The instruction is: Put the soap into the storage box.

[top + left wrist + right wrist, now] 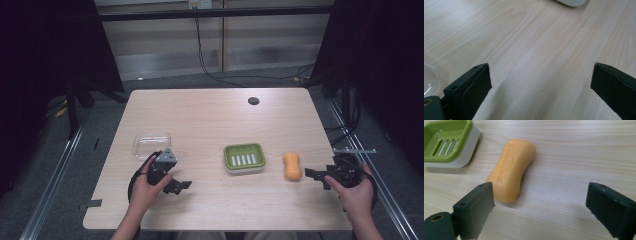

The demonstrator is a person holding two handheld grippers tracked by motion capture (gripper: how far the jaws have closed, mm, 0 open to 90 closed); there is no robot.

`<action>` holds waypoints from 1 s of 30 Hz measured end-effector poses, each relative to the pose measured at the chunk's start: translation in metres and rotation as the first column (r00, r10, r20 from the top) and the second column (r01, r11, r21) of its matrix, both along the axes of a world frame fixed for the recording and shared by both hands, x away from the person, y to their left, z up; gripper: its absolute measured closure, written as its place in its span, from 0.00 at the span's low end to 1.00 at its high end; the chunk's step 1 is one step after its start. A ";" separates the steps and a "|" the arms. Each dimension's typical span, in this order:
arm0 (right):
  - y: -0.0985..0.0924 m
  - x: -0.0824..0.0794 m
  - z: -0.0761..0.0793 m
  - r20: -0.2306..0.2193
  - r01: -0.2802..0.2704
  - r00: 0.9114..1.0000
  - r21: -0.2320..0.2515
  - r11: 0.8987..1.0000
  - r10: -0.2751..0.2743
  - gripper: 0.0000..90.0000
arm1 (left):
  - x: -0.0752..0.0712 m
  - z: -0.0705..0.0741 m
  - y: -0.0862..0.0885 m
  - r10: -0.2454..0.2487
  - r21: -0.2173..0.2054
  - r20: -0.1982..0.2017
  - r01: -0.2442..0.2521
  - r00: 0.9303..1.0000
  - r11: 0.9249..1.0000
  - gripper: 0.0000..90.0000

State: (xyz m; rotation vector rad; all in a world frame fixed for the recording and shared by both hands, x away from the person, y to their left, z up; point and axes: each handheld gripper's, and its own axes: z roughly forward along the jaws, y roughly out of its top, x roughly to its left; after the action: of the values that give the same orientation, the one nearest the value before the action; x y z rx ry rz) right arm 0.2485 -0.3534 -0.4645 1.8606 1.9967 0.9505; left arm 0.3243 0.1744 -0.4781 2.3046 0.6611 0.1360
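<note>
While the orange kidney-shaped soap bar lies untouched on the pale wooden surface beside the green slotted soap dish, I judge nothing done: my right tool stands apart near it, left tool apart too, empty.

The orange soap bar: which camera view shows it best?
The right gripper view: the soap bar lies close and large, its embossed lettering readable, beside the green soap dish. The high view shows it small, right of the dish. The left gripper view faces bare table.
</note>
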 end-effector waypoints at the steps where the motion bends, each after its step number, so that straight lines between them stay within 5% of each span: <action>1: 0.000 0.001 0.000 -0.007 0.001 1.000 -0.003 1.000 -0.001 0.09 | 0.000 0.000 0.000 0.000 -0.005 -0.003 0.000 1.000 1.000 0.03; 12: 0.002 0.002 0.005 0.006 0.014 1.000 -0.005 1.000 -0.014 0.19 | 0.002 0.002 0.001 0.015 -0.003 0.000 -0.015 1.000 1.000 0.03; 17: 0.005 0.004 0.006 0.003 0.036 0.999 0.009 0.999 -0.036 0.30 | 0.002 0.001 -0.001 0.010 0.004 -0.006 -0.010 1.000 1.000 0.03; 22: 0.015 0.008 0.007 -0.026 -0.004 1.000 -0.003 1.000 0.003 0.44 | 0.001 -0.002 -0.004 0.003 0.015 -0.014 -0.003 1.000 1.000 0.03; 25: 0.017 0.009 0.006 -0.027 -0.004 1.000 -0.001 1.000 0.004 0.38 | 0.002 -0.002 -0.004 -0.004 0.015 -0.013 0.004 1.000 1.000 0.03; 26: 0.019 0.012 0.004 -0.040 0.008 0.999 0.006 1.000 -0.008 0.28 | 0.002 -0.003 -0.005 -0.003 0.018 -0.011 0.003 1.000 1.000 0.03; 30: 0.025 0.018 0.003 -0.044 0.022 0.999 -0.005 1.000 -0.022 0.24 | 0.002 -0.003 -0.007 -0.008 0.026 -0.010 0.009 1.000 1.000 0.03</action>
State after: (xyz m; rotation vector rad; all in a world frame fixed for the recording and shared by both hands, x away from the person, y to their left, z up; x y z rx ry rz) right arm 0.2666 -0.3282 -0.4611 1.9135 1.9975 0.9051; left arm 0.3267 0.1673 -0.4809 2.3344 0.6580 0.1304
